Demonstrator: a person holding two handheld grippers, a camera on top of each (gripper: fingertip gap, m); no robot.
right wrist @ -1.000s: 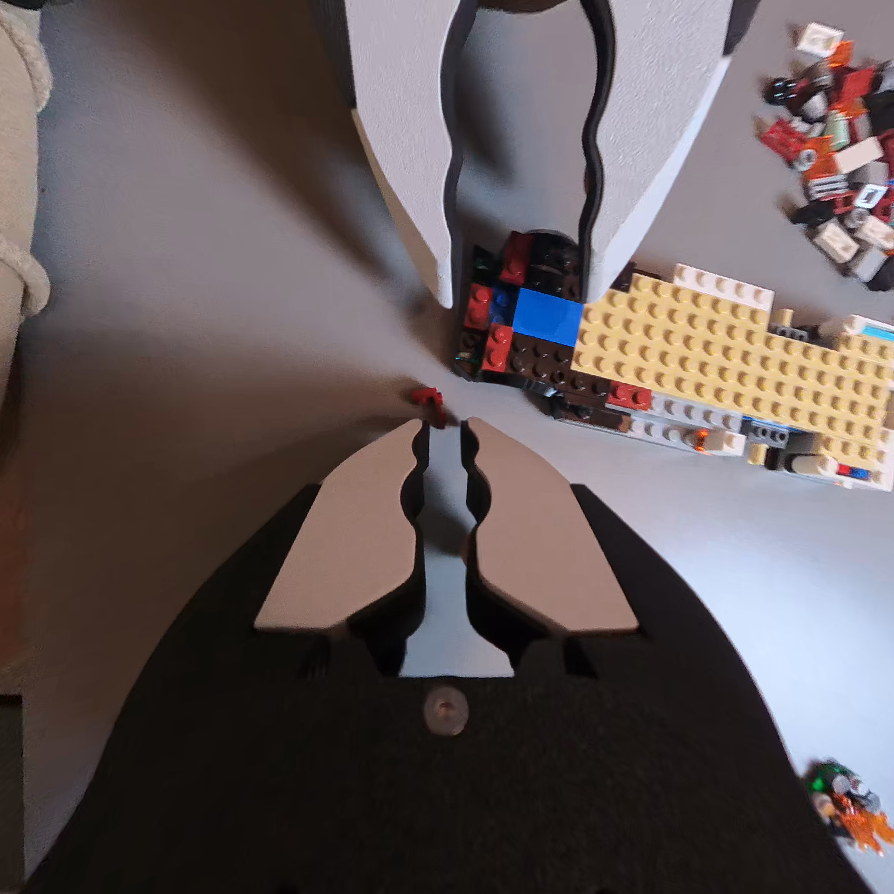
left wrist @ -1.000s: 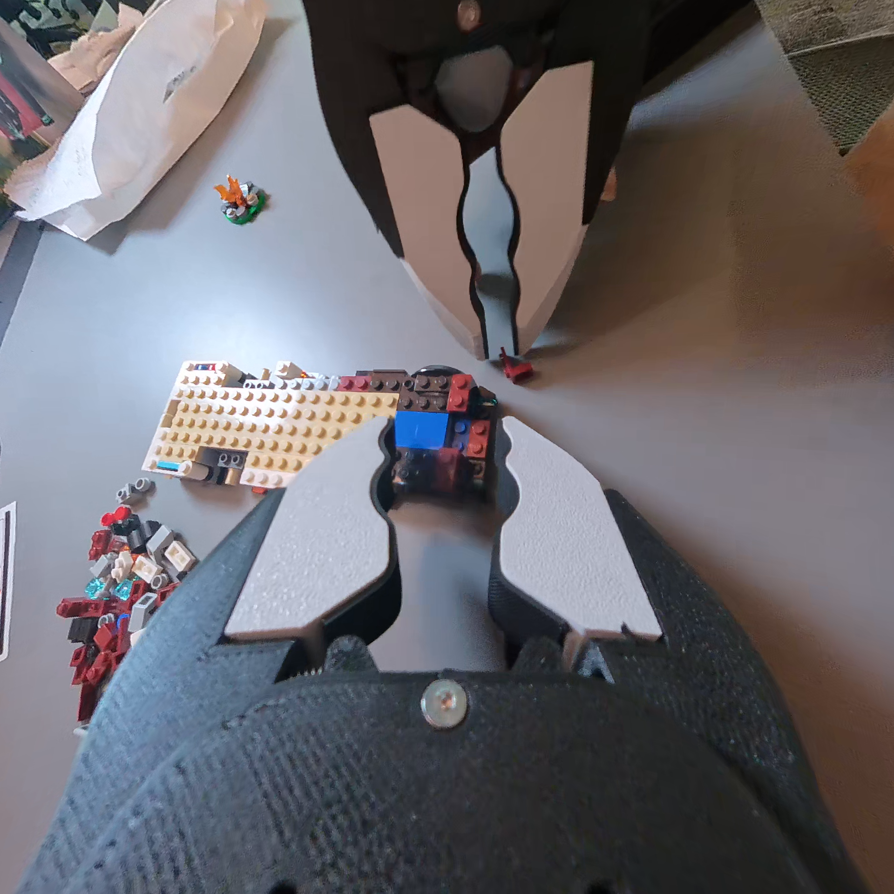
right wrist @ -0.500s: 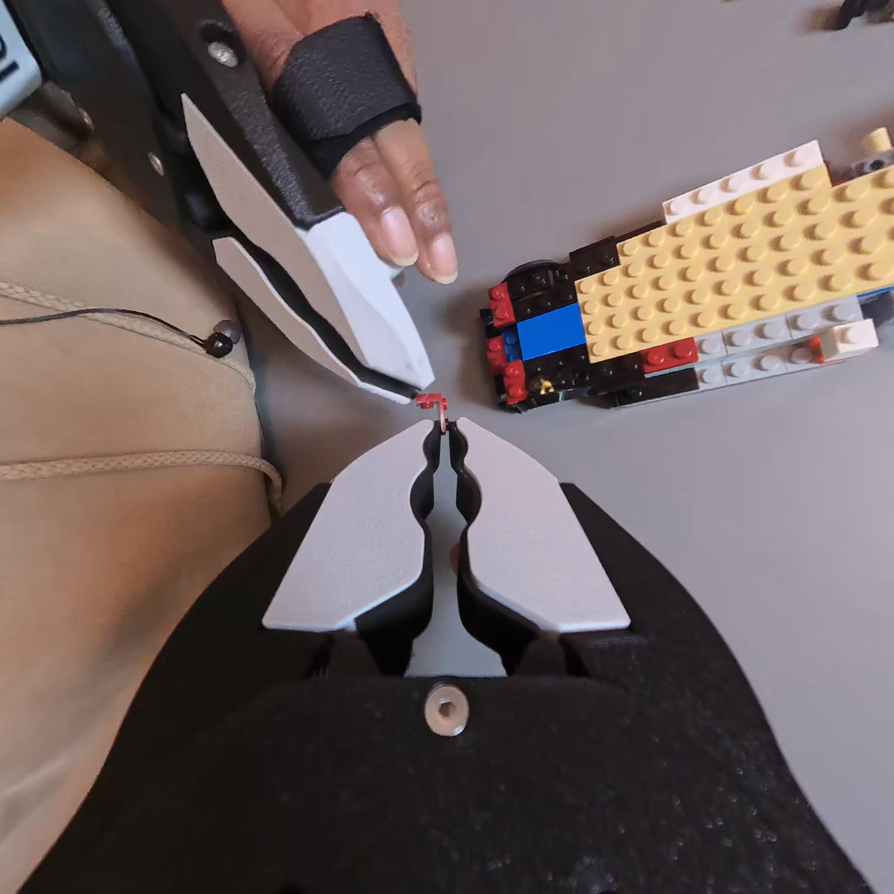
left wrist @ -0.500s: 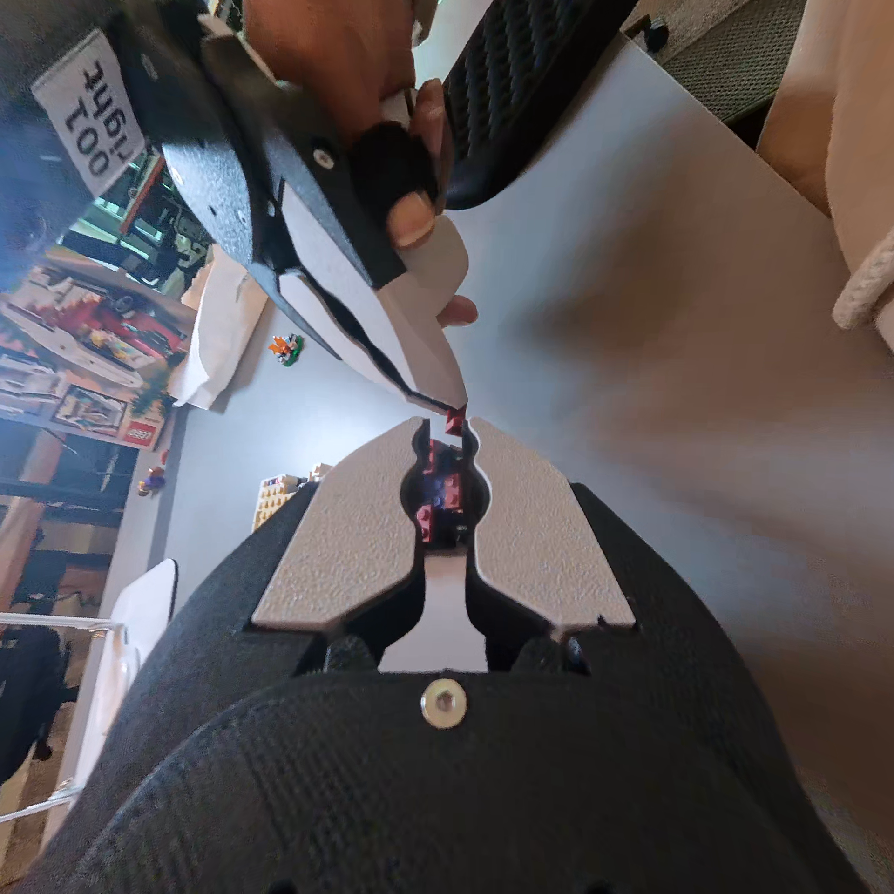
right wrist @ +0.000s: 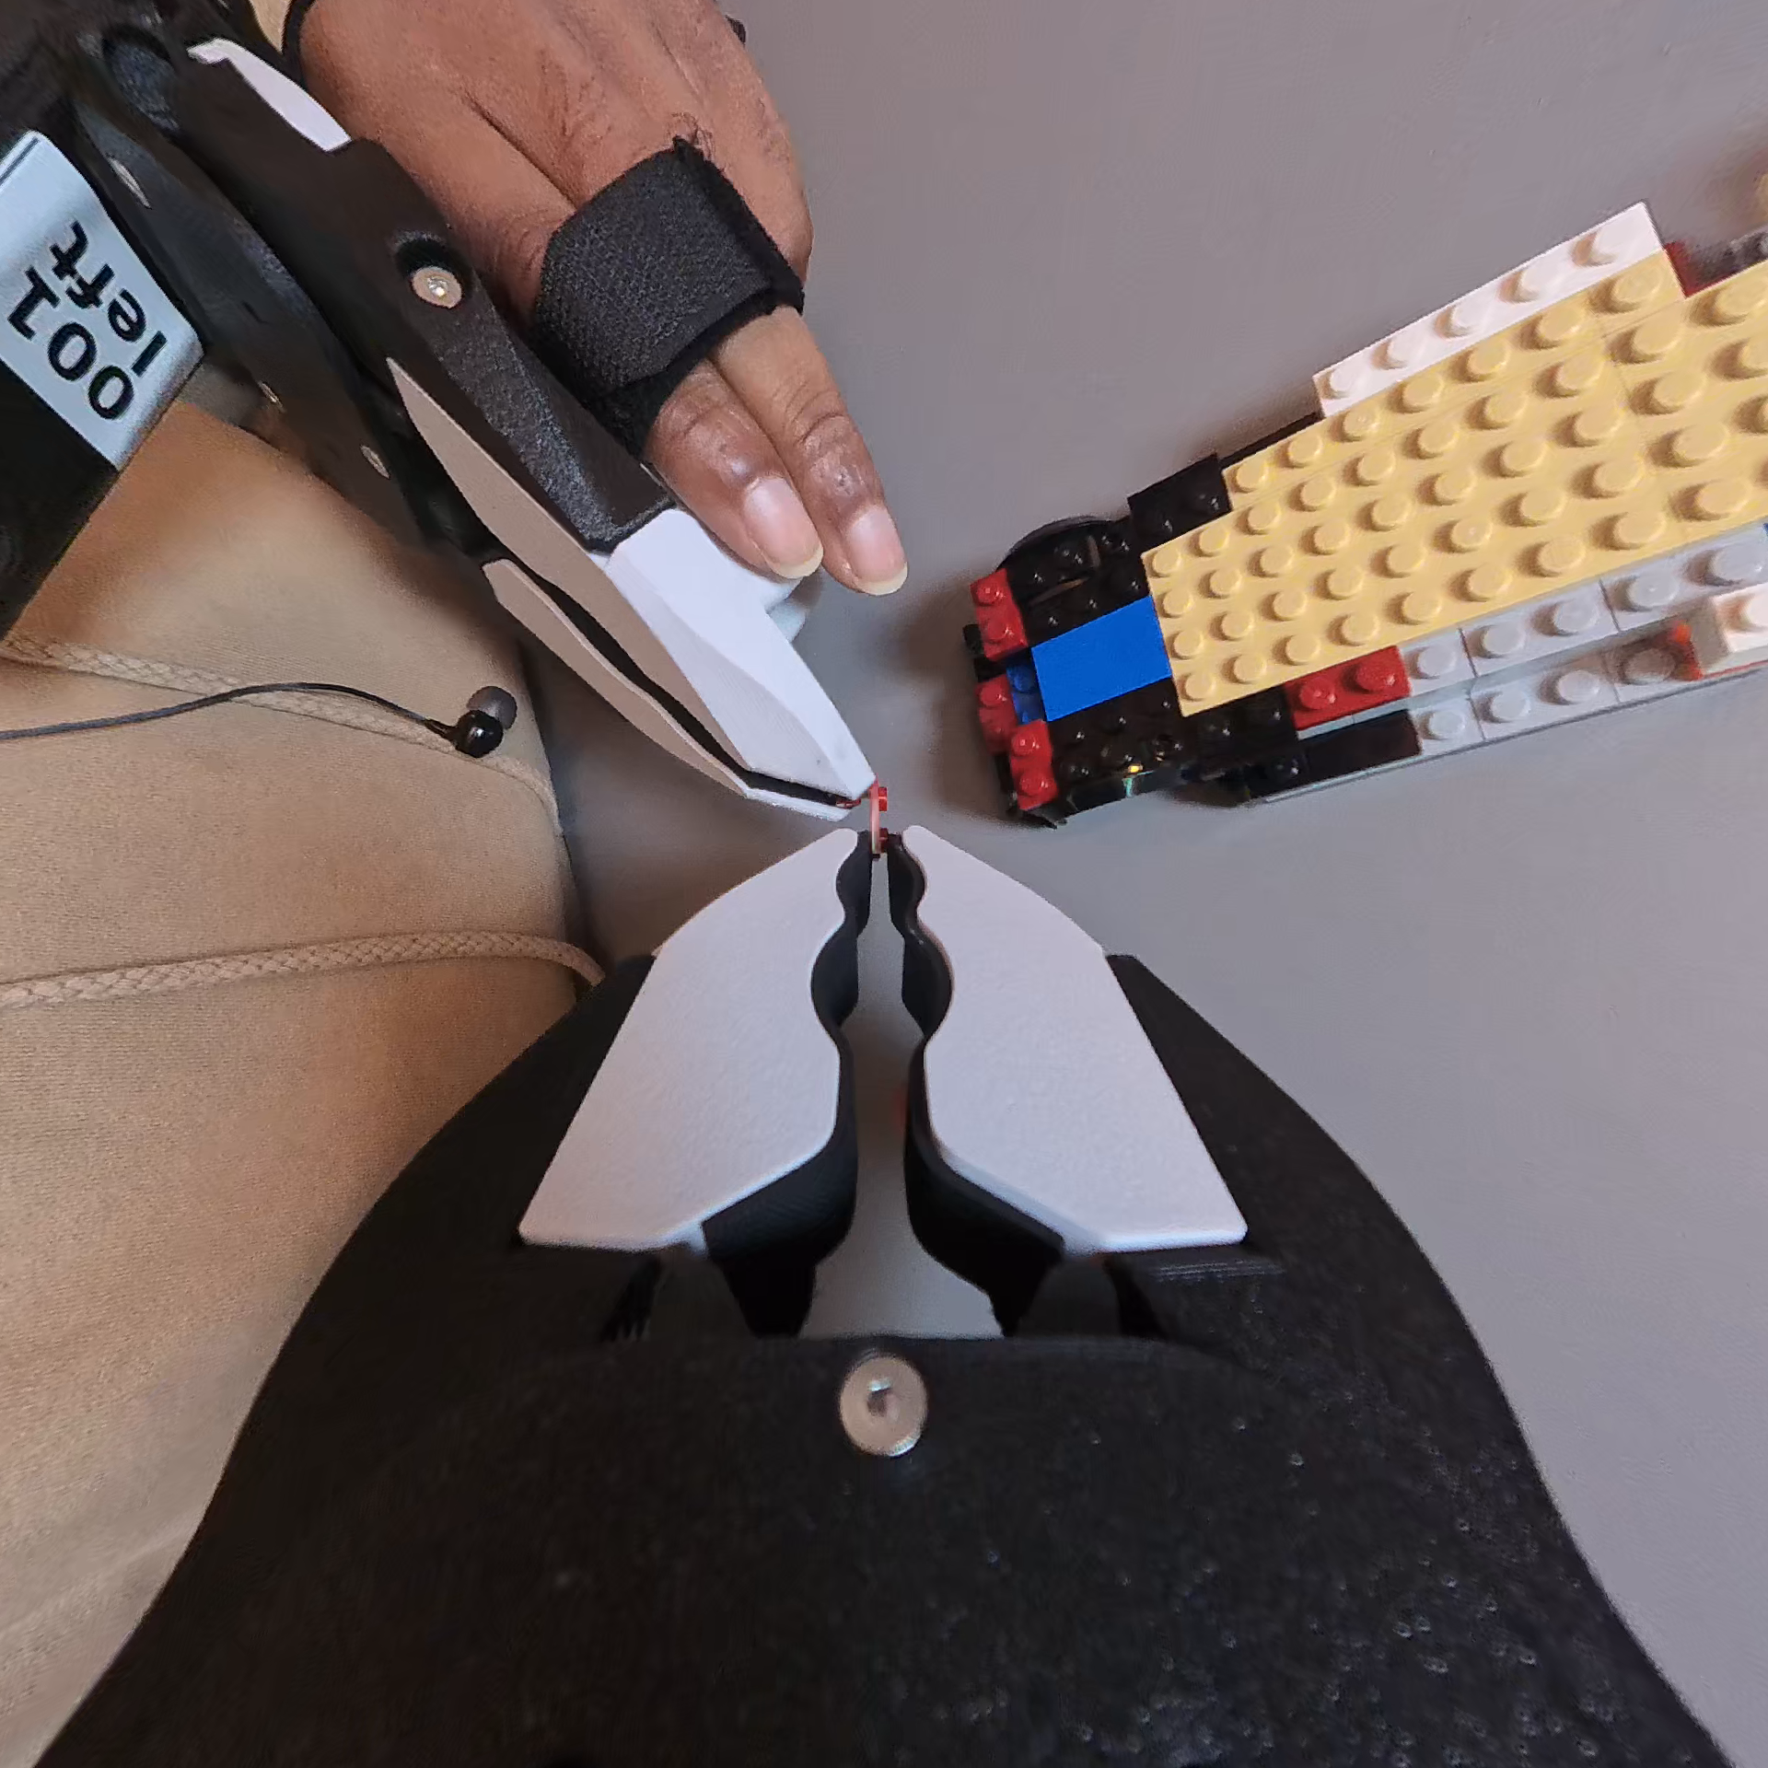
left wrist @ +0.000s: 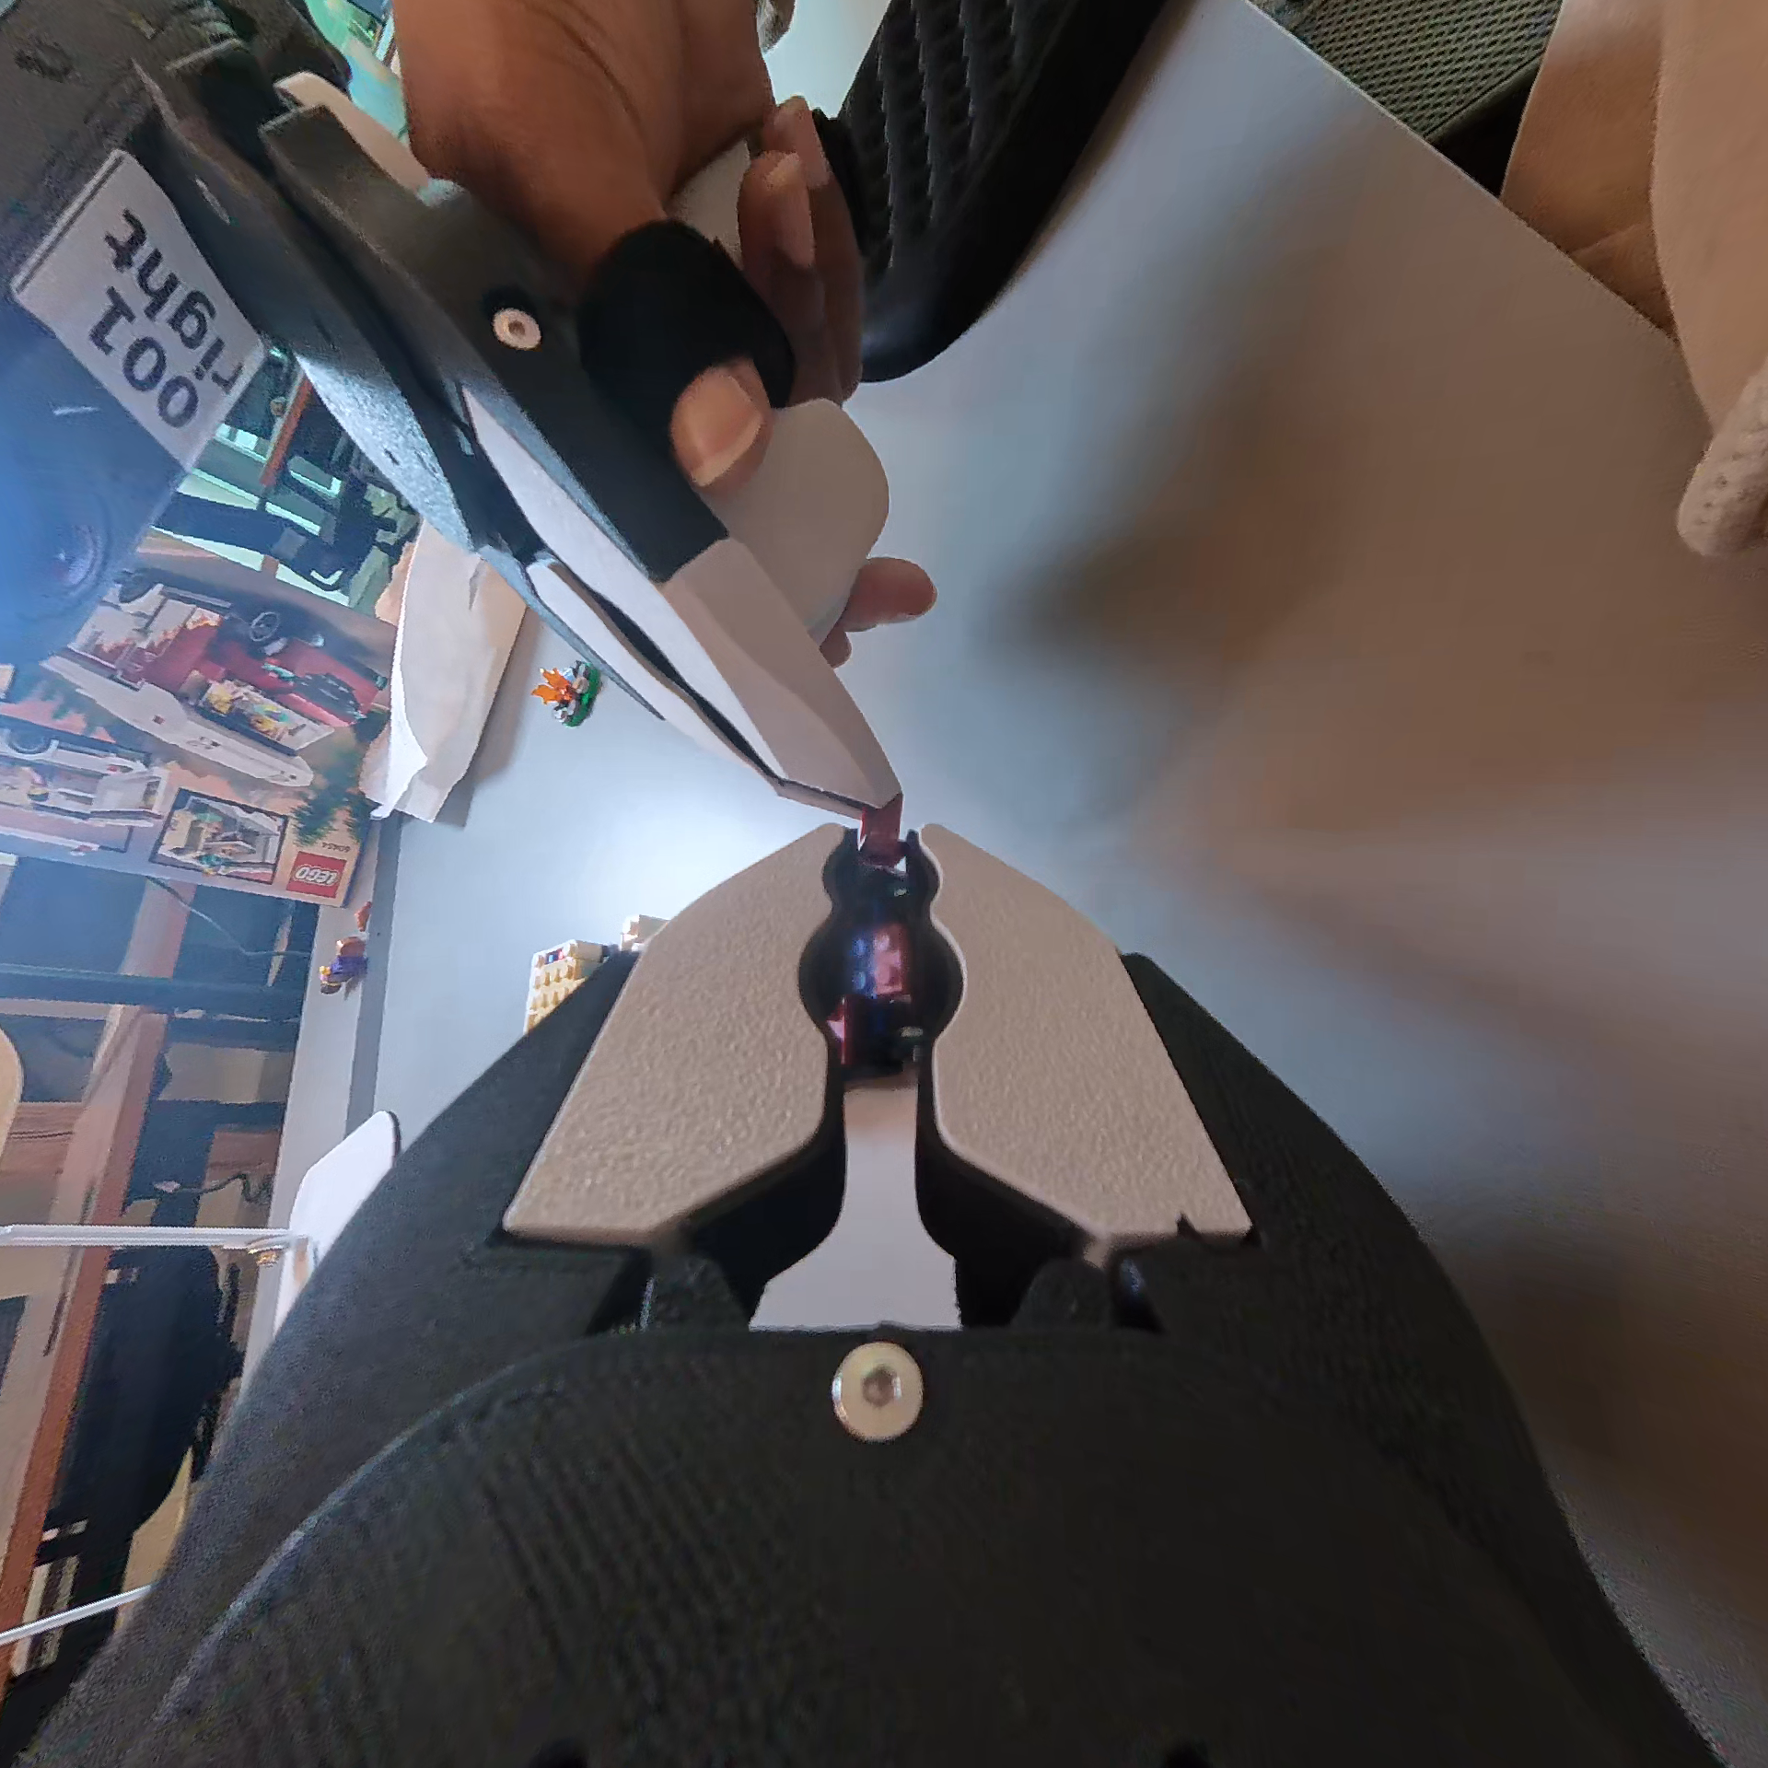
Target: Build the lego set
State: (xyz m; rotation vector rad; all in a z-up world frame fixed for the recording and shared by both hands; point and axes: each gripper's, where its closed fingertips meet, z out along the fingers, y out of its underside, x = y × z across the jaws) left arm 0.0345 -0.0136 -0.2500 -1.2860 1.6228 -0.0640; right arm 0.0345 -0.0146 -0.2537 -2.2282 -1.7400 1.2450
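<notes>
Right wrist view: small red piece [right wrist: 877, 813] up in the air, off the grey table [right wrist: 1244, 1005]. Near end pinched tight between the closed tips of the right gripper [right wrist: 880, 842]. Other end tucked between the tips of the left gripper [left wrist: 885, 837], almost together and seemingly squeezing it too, so held from both sides. Just beside, flat on the table, a tan, black, red and blue brick build [right wrist: 1387, 536]. Farther off, a white paper bag [left wrist: 450, 660].

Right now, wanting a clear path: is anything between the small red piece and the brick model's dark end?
Nothing visible: only bare grey table shows between the small red piece and the brick model.
</notes>
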